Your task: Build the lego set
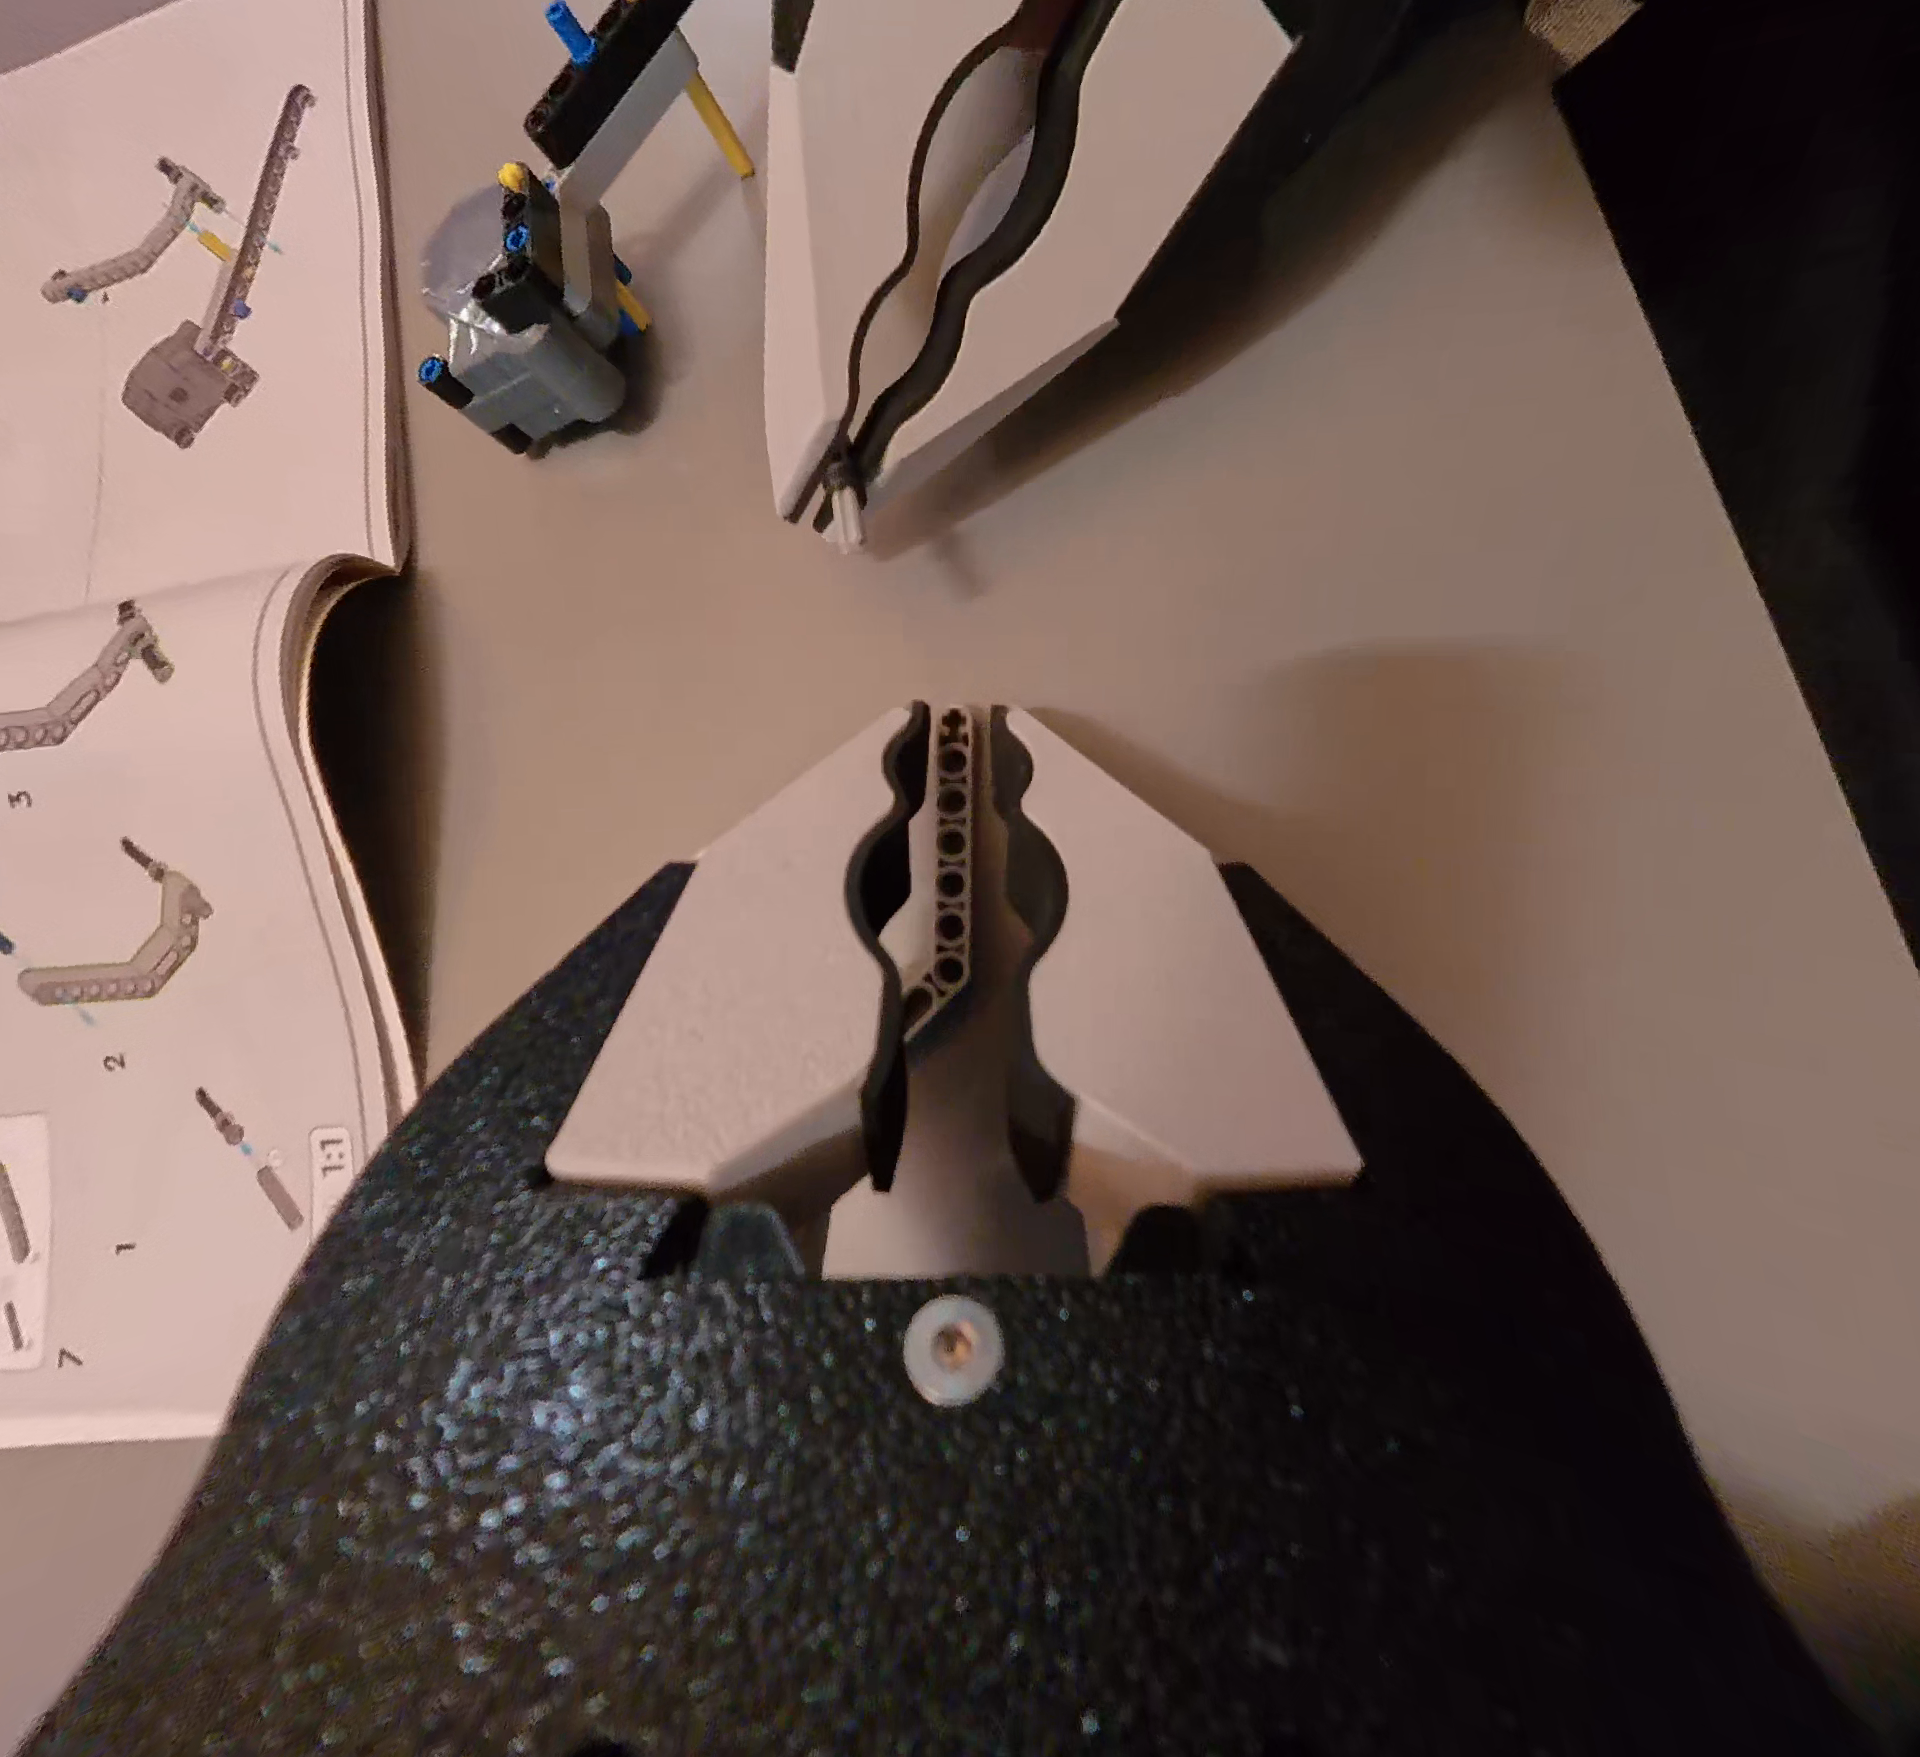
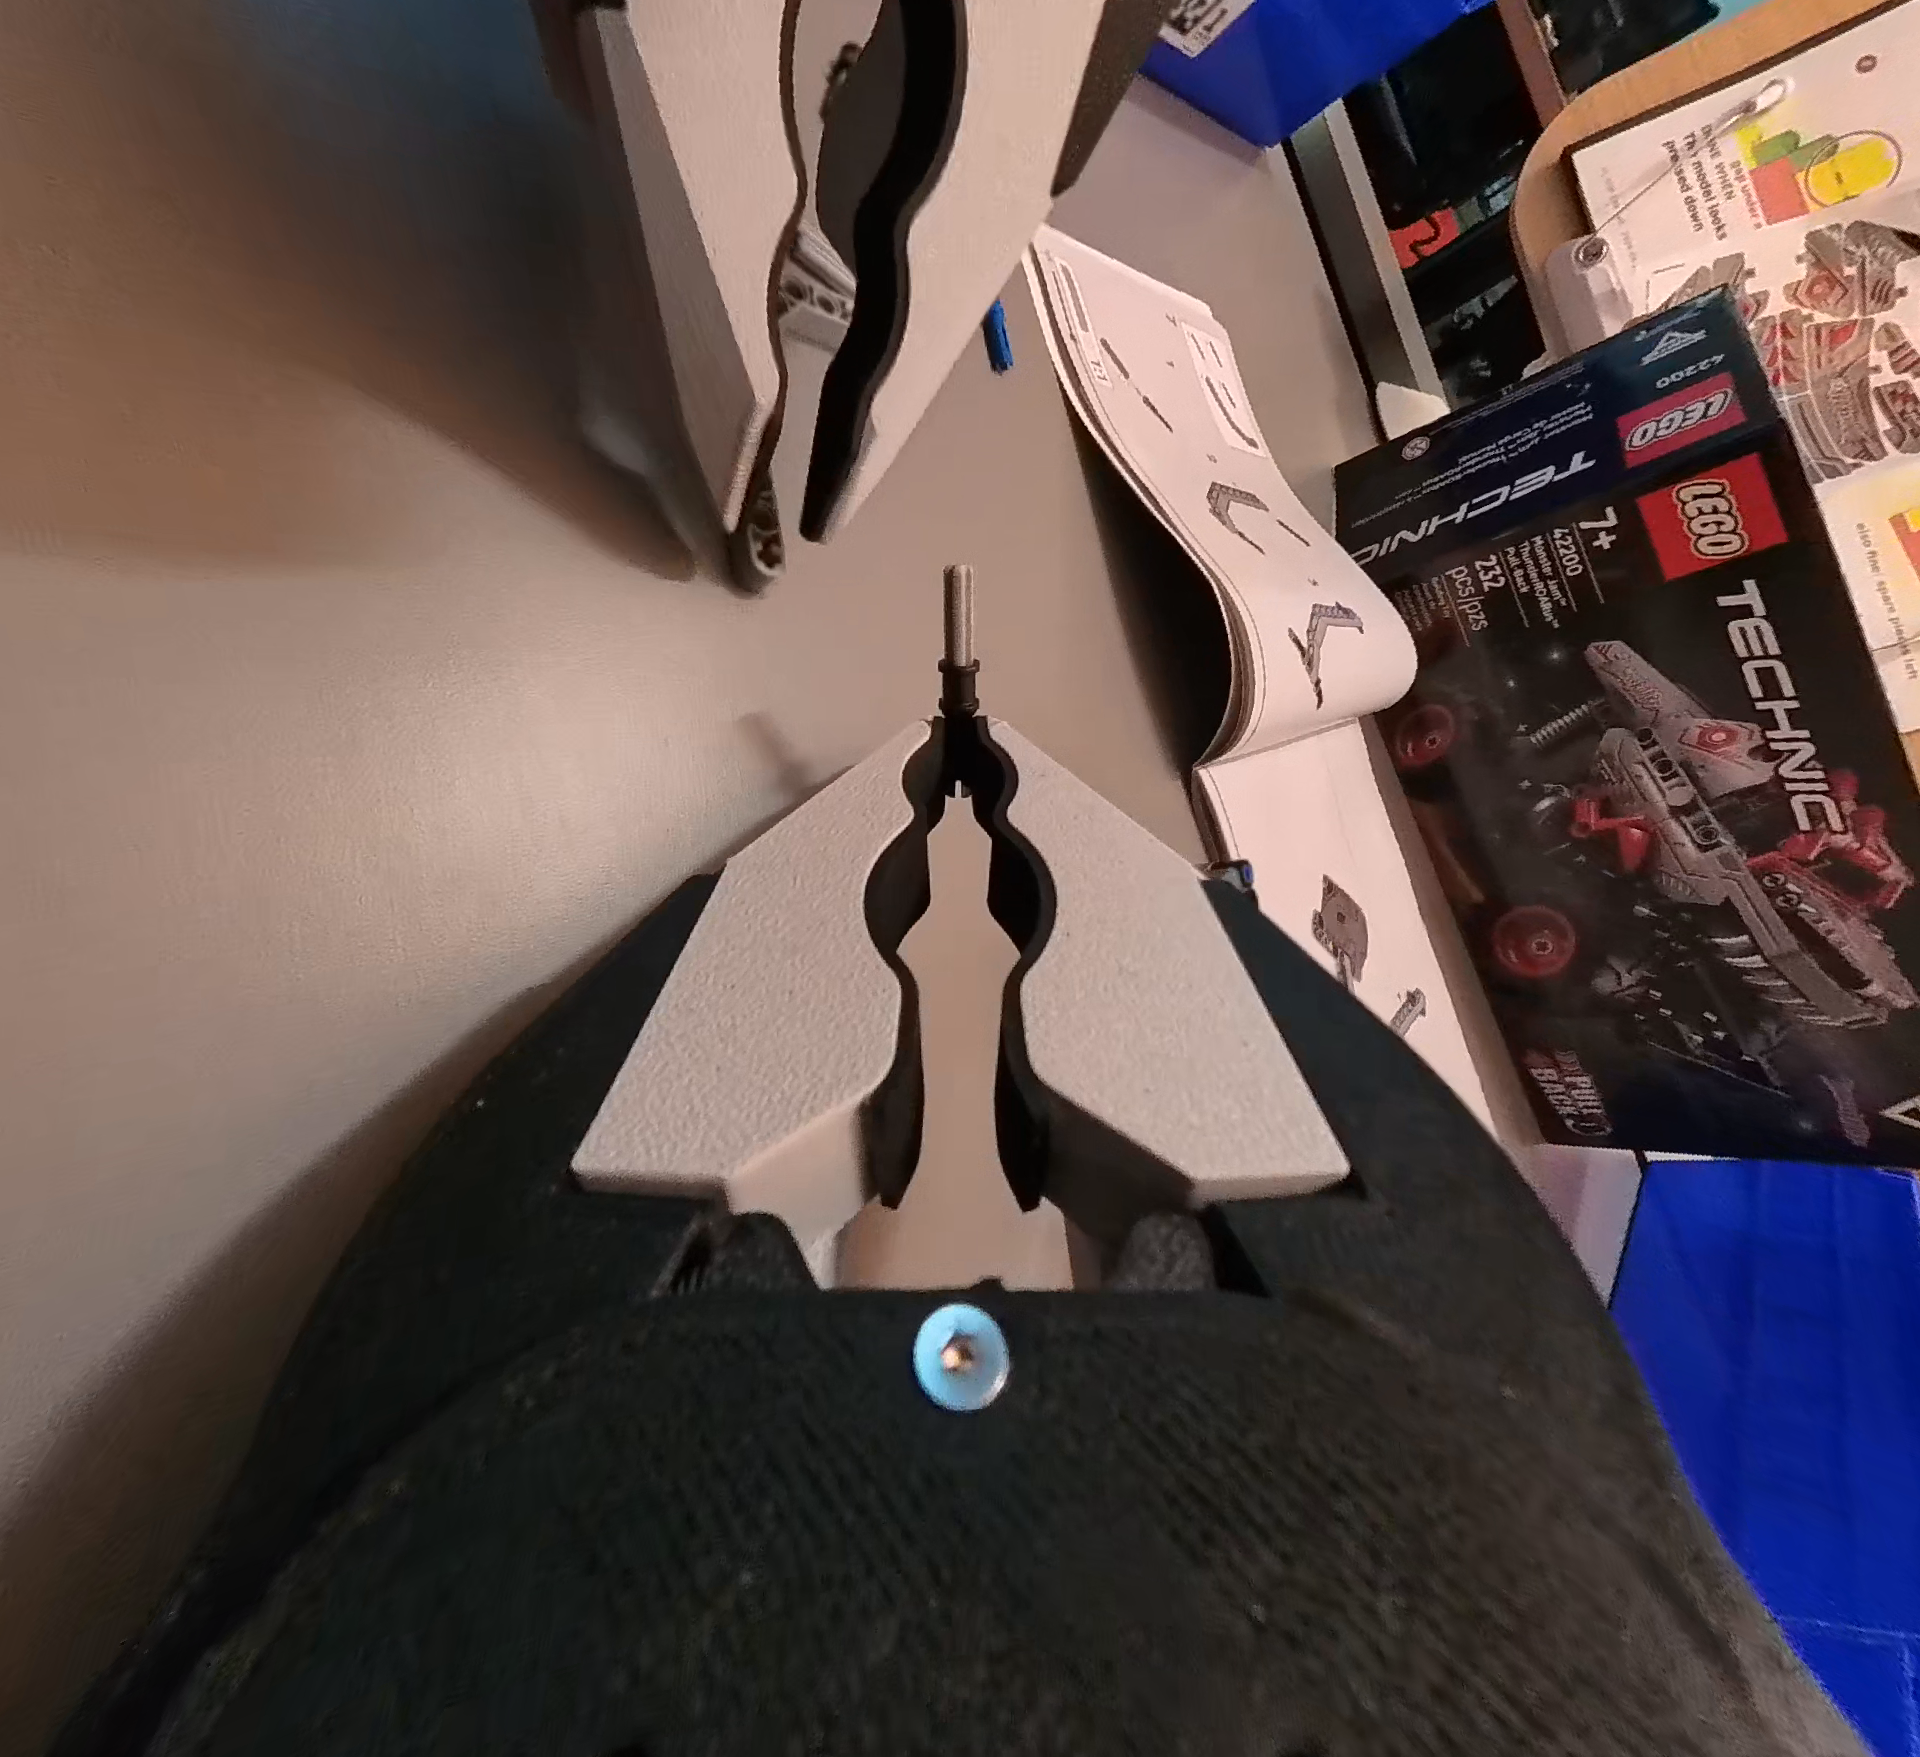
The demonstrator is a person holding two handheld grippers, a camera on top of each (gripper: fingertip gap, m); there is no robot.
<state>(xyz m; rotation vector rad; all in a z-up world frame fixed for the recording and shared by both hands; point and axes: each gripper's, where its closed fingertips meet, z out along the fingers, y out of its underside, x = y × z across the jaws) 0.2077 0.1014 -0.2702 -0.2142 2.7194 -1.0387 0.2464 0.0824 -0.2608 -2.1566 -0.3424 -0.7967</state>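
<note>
At the lower centre of the left wrist view, the left tool (image 1: 954,710) is clamped on a light grey angled liftarm (image 1: 951,834), which lies lengthwise between the jaws with its cross-hole end just reaching the tips. In the right wrist view the right tool (image 2: 958,728) pinches the black end of a small axle pin (image 2: 957,632), whose grey stub points up the frame toward the liftarm's end hole, near it but not yet touching. The main risk, as a judgement, is misalignment: the pin is held only at the very tips, so if it meets the rim of the hole off-axis it may pivot or pop out of the jaws and drop onto the table (image 1: 1351,564). A hard push could also slide the liftarm back along the left tool's scalloped pads, since only its narrow edges appear gripped. The two tools face each other almost nose to nose above the bare table, the right one coming down from the upper centre of the left wrist view, tilted toward the left tool. Farther off, at upper left of that view, stands the partly built model (image 1: 540,325), a grey block with black and grey beams and blue and yellow pins. Beside it, along the left edge, the open instruction booklet (image 1: 197,305) lies flat. The set's box (image 2: 1662,751) sits at the right edge of the right wrist view.
</note>
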